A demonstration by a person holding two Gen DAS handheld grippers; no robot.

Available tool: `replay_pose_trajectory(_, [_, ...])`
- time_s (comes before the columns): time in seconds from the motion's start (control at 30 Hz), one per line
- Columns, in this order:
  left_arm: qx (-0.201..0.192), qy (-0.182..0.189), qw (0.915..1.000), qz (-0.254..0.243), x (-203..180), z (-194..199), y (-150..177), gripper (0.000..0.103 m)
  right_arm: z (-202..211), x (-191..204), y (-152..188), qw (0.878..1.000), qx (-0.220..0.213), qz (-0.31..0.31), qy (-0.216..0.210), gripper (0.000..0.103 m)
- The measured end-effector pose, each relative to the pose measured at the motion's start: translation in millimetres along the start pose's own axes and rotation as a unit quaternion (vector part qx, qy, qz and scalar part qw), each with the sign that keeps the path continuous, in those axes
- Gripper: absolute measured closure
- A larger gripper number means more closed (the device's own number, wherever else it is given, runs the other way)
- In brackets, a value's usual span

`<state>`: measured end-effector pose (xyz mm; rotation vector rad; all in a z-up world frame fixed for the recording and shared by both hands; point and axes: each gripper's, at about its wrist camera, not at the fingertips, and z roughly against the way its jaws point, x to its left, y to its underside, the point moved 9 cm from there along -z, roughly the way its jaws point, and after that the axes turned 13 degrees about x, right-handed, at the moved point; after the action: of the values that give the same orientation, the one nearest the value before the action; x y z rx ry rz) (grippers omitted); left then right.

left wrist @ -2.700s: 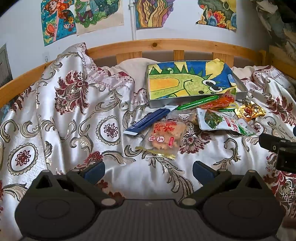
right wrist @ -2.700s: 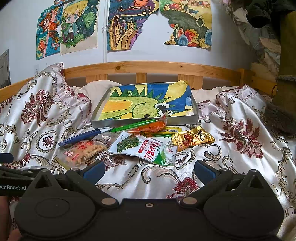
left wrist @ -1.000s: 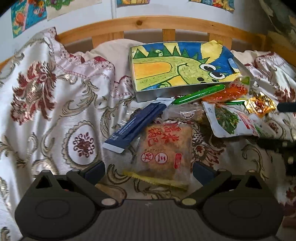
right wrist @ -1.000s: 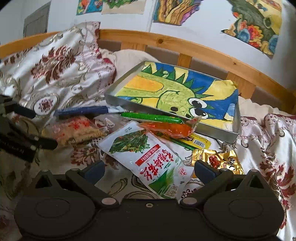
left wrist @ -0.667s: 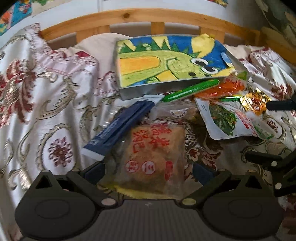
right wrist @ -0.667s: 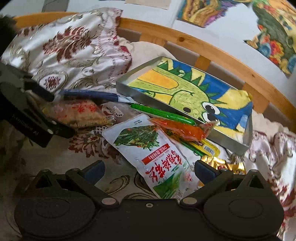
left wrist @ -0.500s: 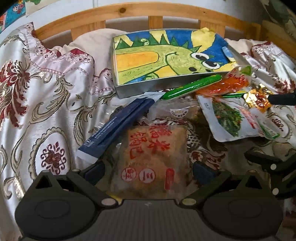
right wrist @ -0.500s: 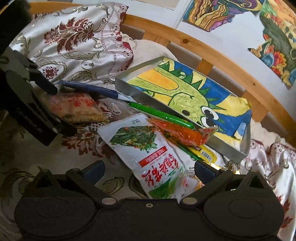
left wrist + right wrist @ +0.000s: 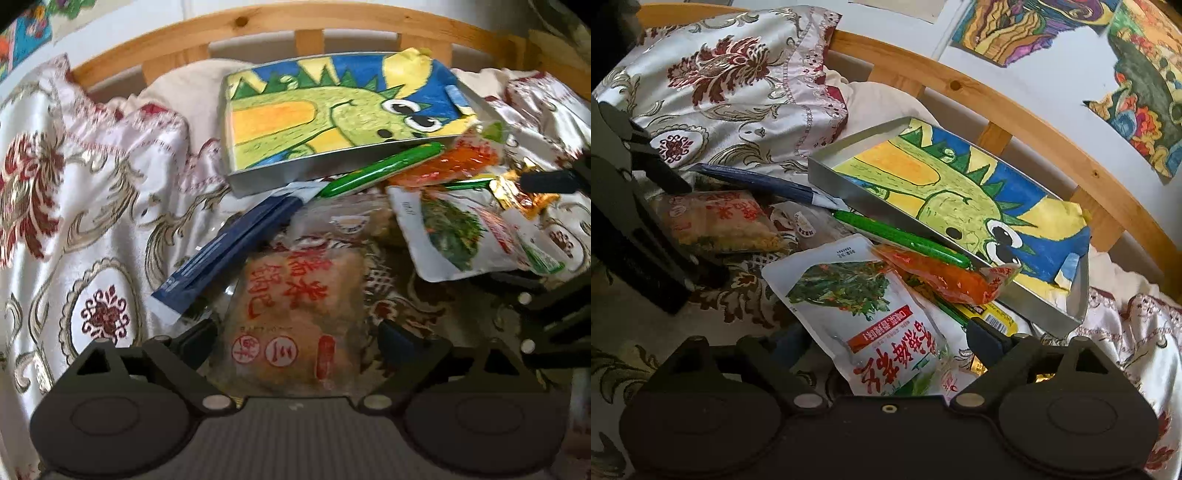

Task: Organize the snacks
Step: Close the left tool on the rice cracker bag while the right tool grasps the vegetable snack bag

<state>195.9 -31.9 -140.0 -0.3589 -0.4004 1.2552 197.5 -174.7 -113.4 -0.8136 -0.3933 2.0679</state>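
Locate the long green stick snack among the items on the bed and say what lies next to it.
In the right wrist view the green stick snack lies mid-frame along the near wall of the metal tray, with the orange packet just in front of it.

Snacks heaped before a tray

Clear rice-cracker pack lies flat at lower centre; white vegetable pouch lower centre; orange sachet, green stick against dinosaur-lined tray.
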Motion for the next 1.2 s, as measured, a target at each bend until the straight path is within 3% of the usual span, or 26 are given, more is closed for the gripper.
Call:
replay_pose_trajectory(0.13, [-0.011,-0.004,0.9997,-0.020,-4.6,0.9,-2.5,0.008,0.5,2.8,0.6,1.000,-0.001,0.008,0.004,0.017])
replay_pose_trajectory(0.23, [-0.003,0.008,0.9999,-0.009,0.8,-3.9,-6.5,0.014,-0.2,3.5,0.7,1.000,-0.001,0.011,0.008,0.020])
replay_pose_trajectory(0.43, [0.009,0.039,0.9991,0.014,8.2,-10.3,-11.3,0.020,1.8,4.4,-2.3,1.000,-0.008,0.010,0.005,0.044])
replay_pose_trajectory(0.67, [0.017,0.021,0.9996,0.006,2.9,-13.9,-11.8,0.028,-13.5,9.1,4.1,0.999,0.016,0.035,0.033,0.044])
replay_pose_trajectory(0.87, [0.022,0.032,0.9990,0.020,3.5,-10.5,-10.3,0.031,-10.7,6.7,2.3,0.999,0.008,0.035,0.041,0.069])
replay_pose_trajectory(1.07, [0.025,0.042,0.9983,0.033,2.2,-6.9,-9.0,0.031,-8.2,11.8,1.6,0.996,-0.001,0.066,0.062,0.076])
replay_pose_trajectory(1.2, [0.023,0.037,0.9987,0.026,-0.1,-7.6,-8.4,0.031,-13.4,14.6,2.3,0.994,0.003,0.079,0.070,0.071])
